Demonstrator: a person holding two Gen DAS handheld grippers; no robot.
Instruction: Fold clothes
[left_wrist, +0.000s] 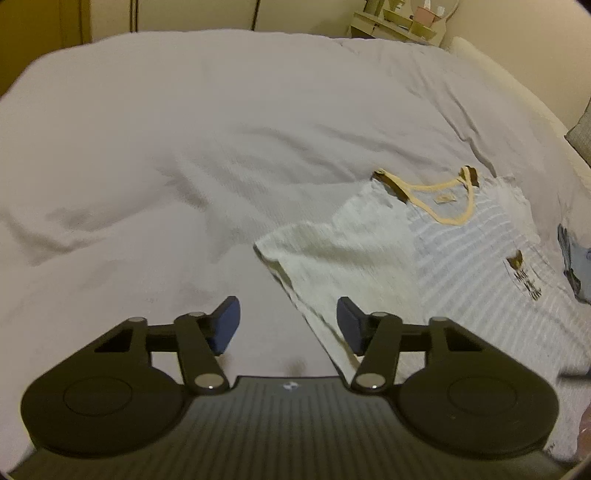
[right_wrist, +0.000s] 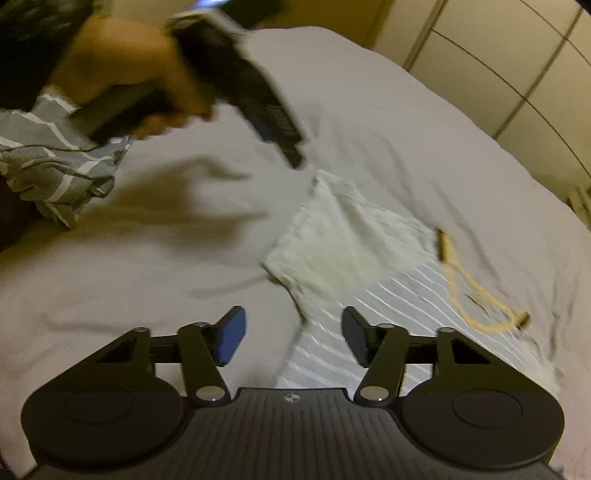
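**Two empty grippers above a half-folded shirt**

Both grippers hang over the bed with jaws spread wide and nothing between the blue pads. From its own camera the left gripper (left_wrist: 288, 325) points across the bed, its right pad (left_wrist: 349, 328) over the near edge of the shirt (left_wrist: 461, 258), its left pad over bare sheet (left_wrist: 147, 147). The right gripper (right_wrist: 293, 338) is held low and level, with the shirt's folded edge running between its fingers.

Seen from the right wrist, a hand (right_wrist: 147, 81) grips the left tool by its handle, and the dark body slants down toward the upper corner of the shirt. That part of the picture is blurred, so the tool's tip cannot be judged from there. A sleeve (right_wrist: 51, 162) of grey cloth with white stripes shows below the hand.

The shirt lies flat on the sheet: pale with faint stripes, a yellow neckline (left_wrist: 443, 199), a small print (left_wrist: 526, 277) on the chest. One side is folded over onto the body, plain inner face up.

White, creased sheet covers the whole bed. Beyond it stand cream wardrobe doors (right_wrist: 517, 66), and a small shelf (left_wrist: 399, 22) with jars sits at the far corner. Something blue (left_wrist: 570, 266) lies at the right edge of the bed
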